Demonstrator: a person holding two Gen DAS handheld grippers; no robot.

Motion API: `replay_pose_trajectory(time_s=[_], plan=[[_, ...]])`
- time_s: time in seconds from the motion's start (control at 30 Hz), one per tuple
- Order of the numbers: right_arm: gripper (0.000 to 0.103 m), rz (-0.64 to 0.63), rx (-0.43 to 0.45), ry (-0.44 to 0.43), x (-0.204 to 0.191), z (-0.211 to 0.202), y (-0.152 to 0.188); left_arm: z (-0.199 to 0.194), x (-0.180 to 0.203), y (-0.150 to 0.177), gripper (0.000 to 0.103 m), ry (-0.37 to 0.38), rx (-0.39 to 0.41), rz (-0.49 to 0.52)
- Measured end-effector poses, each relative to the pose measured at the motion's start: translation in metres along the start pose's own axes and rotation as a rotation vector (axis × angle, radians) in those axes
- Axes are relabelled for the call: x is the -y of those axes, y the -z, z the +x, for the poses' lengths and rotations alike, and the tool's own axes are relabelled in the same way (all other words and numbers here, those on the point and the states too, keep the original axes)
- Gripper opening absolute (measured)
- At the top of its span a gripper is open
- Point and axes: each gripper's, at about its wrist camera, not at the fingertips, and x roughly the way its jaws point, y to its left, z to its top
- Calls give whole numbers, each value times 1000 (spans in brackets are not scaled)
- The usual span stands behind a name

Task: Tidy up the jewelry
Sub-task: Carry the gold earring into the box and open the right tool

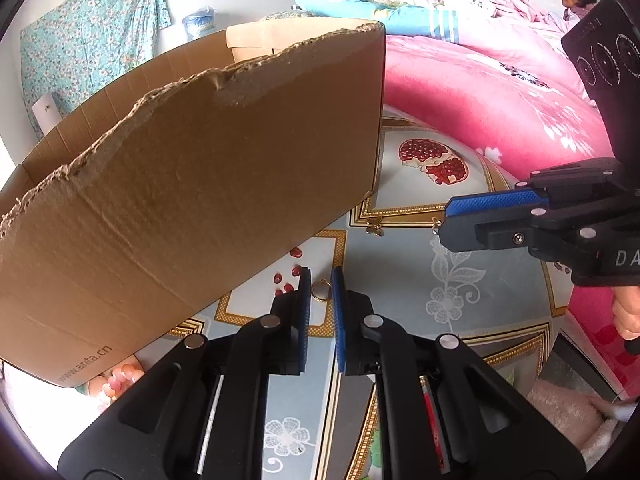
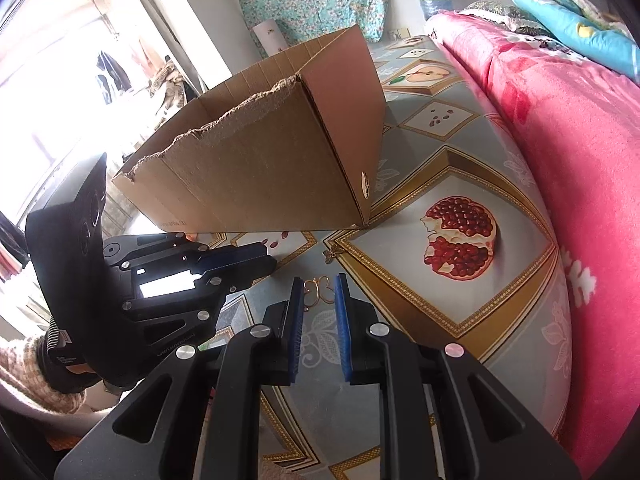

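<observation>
A small gold ring sits between the blue pads of my left gripper, which is shut on it low over the printed cloth. In the right wrist view the left gripper reaches in from the left, just below the cardboard box. My right gripper is shut on a looped gold wire piece. From the left wrist view the right gripper comes in from the right with a gold bit at its tip. A gold butterfly-shaped piece lies loose on the cloth near the box corner.
The open cardboard box with a torn rim stands close on the left. A pink quilt bounds the cloth on the right. Two people sit far back by the bedding. A pomegranate print marks the cloth.
</observation>
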Motion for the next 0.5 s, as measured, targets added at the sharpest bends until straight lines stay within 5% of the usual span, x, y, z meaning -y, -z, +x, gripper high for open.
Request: replay_pose_trajectory(time_s=[0.23, 0.5], plan=[[16, -19, 53, 10, -16, -24, 2, -35, 6, 2, 9, 3, 59, -1], [16, -100, 211, -14, -55, -62, -42, -118, -24, -17, 10, -7, 247, -75]])
